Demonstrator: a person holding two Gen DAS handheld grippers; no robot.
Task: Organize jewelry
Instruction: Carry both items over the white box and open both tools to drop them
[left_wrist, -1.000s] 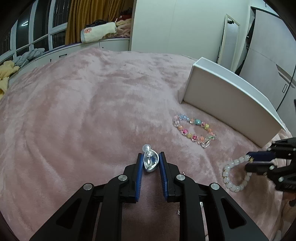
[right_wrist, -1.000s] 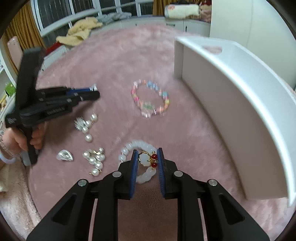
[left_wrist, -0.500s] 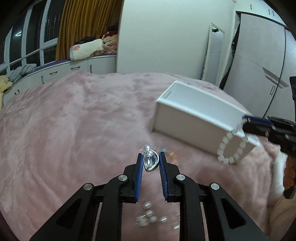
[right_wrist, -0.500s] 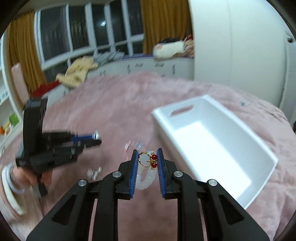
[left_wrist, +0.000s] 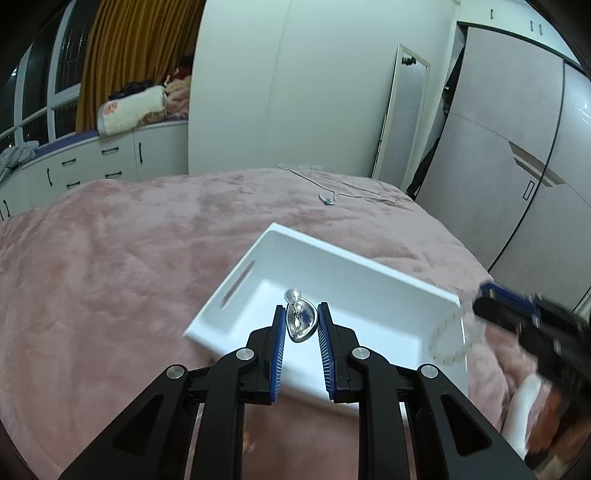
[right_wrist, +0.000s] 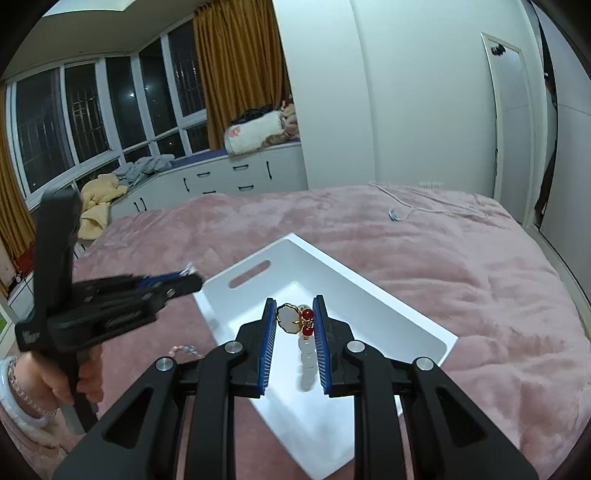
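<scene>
A white open box (left_wrist: 343, 266) (right_wrist: 369, 291) lies on the pink blanket. My left gripper (left_wrist: 301, 325) is shut on a silver pearl earring (left_wrist: 301, 323), held in the air over the box's near side. My right gripper (right_wrist: 295, 321) is shut on a white bead bracelet (right_wrist: 308, 356) by its gold charm with red beads, also above the box. In the left wrist view the right gripper (left_wrist: 491, 295) shows blurred at the right, the bracelet (left_wrist: 448, 345) dangling over the box's right wall. In the right wrist view the left gripper (right_wrist: 184, 282) sits at the left, a hand (right_wrist: 59, 376) holding it.
A white cord (left_wrist: 343, 192) (right_wrist: 424, 205) lies on the far part of the bed (left_wrist: 110, 258). A bit of a colourful bead bracelet (right_wrist: 183, 350) shows on the blanket beside the box. White drawers (right_wrist: 236, 177), a wall and wardrobe doors (left_wrist: 517, 166) surround the bed.
Both grippers rose from the blanket with their jewelry and swung over the white box. The loose pieces on the blanket dropped out of sight below.
</scene>
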